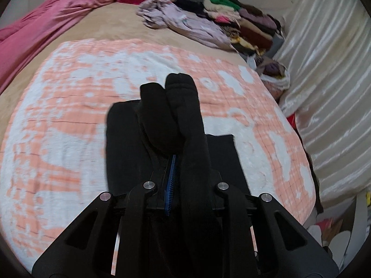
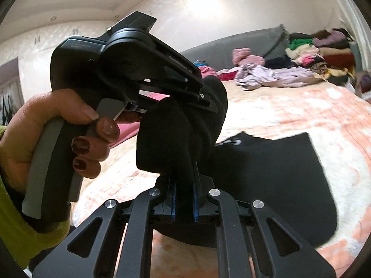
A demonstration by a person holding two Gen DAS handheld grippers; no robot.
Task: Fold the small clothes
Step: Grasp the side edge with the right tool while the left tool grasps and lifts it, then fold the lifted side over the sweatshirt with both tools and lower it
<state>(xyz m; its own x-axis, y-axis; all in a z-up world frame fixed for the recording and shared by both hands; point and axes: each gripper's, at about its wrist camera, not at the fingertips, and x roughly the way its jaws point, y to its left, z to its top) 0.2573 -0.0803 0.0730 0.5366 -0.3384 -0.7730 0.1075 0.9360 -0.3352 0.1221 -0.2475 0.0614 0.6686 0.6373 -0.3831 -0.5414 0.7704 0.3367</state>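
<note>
- Nearest my lens in the left wrist view, the left gripper (image 1: 172, 162) was clamped on a black garment (image 1: 171, 111), whose bunched folds rose up the centre of the frame beyond the blue pads.
- Lower in that view, more black cloth lay flat on the peach-and-white blanket (image 1: 69, 120) behind the raised folds.
- In the right wrist view, the right gripper (image 2: 184, 185) had its jaws drawn narrow on the same black garment (image 2: 171, 143), a thick wad of it standing at frame centre.
- The rest of the cloth spread to the lower right of that frame, over the blanket (image 2: 301, 111).
- At the left of the right wrist view, I saw the person's left hand (image 2: 58, 125), nails painted dark, wrapped around the other gripper's handle, with a yellow-green sleeve (image 2: 20, 229) at the lower left edge.
- A lilac garment (image 1: 185, 23) lay crumpled at the upper centre of the left wrist view, beside a pile of mixed clothes (image 1: 243, 20) at the upper right.
- A pink cover (image 1: 46, 23) ran along the upper left.
</note>
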